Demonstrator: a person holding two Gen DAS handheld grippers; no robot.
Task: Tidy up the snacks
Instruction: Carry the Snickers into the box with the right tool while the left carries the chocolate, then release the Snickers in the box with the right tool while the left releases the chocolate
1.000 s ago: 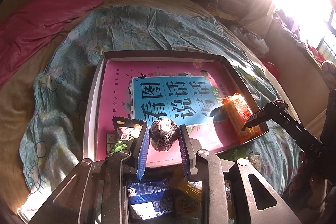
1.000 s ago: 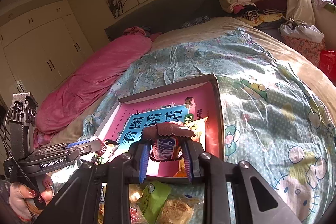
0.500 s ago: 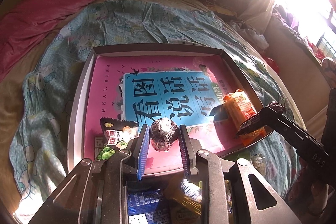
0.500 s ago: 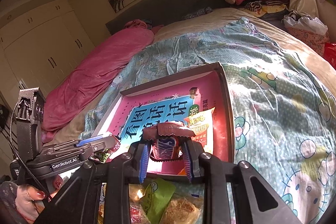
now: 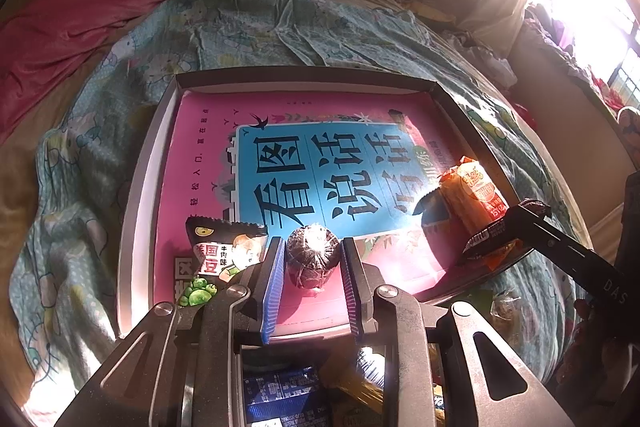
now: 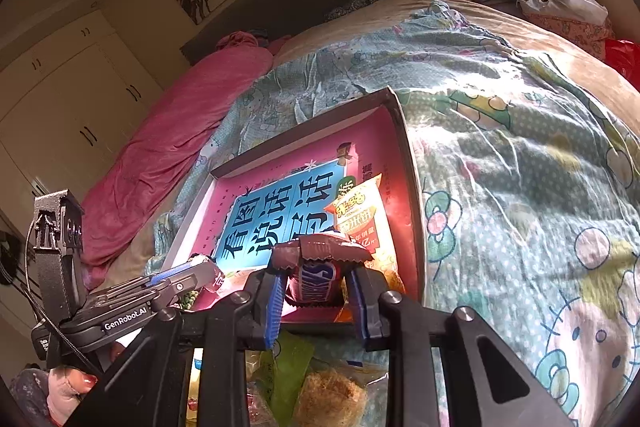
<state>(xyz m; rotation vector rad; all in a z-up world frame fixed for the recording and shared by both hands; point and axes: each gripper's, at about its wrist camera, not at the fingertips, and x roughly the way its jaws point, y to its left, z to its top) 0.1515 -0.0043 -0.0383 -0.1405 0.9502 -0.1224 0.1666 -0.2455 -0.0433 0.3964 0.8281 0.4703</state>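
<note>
Snacks were mid-transfer: the left gripper (image 5: 310, 263) clenched a dark wrapped ball (image 5: 312, 258) and the right gripper (image 6: 316, 285) a Snickers bar (image 6: 316, 277); both had sunk closer over the tray (image 5: 138, 195)'s near edge, so release looked imminent.

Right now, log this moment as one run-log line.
left gripper: shut on round dark wrapped snack | right gripper: shut on Snickers bar | both over box tray | tray holds orange packet, green-pea packet
</note>
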